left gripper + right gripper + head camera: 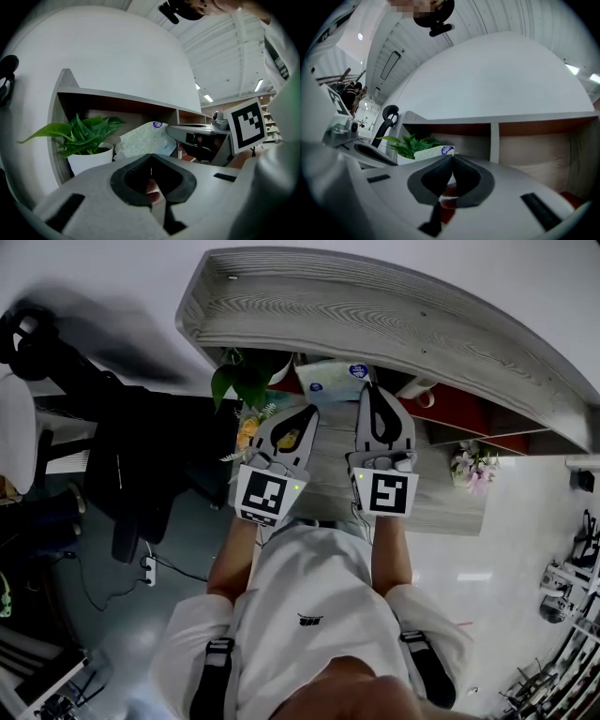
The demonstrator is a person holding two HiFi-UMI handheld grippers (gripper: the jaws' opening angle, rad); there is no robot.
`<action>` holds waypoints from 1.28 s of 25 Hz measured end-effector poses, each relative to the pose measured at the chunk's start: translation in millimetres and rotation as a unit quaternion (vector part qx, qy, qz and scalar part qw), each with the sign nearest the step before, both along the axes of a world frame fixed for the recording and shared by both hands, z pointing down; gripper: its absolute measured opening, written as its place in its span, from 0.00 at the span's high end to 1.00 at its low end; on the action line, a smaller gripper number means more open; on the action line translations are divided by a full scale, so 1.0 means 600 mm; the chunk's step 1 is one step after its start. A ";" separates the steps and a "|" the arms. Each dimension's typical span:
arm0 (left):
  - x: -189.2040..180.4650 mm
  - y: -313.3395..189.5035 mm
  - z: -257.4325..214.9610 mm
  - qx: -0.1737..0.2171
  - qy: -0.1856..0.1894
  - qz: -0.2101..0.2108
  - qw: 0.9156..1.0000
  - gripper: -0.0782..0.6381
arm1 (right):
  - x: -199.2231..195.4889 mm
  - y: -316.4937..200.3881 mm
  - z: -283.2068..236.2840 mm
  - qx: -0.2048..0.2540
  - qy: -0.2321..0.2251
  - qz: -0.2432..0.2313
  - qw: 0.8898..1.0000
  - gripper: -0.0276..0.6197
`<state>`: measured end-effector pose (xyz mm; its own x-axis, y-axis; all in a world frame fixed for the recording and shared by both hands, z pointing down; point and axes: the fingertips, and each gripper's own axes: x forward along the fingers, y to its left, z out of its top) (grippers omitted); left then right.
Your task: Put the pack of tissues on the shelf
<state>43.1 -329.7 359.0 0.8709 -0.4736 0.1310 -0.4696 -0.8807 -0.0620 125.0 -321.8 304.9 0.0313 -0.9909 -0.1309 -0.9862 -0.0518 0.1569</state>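
The pack of tissues [333,381] was printed pale green on white, with a round blue mark. The shelf [375,320] was finished in grey wood grain outside and red-brown inside. Green leaves [82,133] were set in a white pot [89,161]. The left gripper [309,412] and the right gripper [369,390] were coloured grey, with black-and-white square markers.

The soft white pack of tissues [331,382] lies in the grey wooden shelf [375,320], just right of the leafy green potted plant [246,377].

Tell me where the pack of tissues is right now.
In the head view the pack of tissues sits inside the shelf, in its left compartment under the top board, just to the right of the potted plant.
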 end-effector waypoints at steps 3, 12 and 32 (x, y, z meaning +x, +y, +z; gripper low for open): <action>0.004 -0.008 0.007 -0.002 -0.004 -0.002 1.000 0.85 | 0.000 -0.010 0.009 -0.004 -0.007 0.000 1.000 0.91; 0.008 -0.015 0.022 -0.011 -0.010 -0.008 1.000 0.85 | 0.011 -0.010 0.076 -0.049 -0.007 0.009 0.999 0.91; 0.008 0.002 0.023 -0.008 -0.014 -0.011 1.000 0.85 | 0.009 0.013 0.100 -0.080 -0.018 -0.004 0.997 0.85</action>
<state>48.1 -328.8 372.6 0.8562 -0.4902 0.1631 -0.4871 -0.8712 -0.0615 130.2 -314.3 364.6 0.0257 -0.9993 0.0289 -0.9917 -0.0218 0.1268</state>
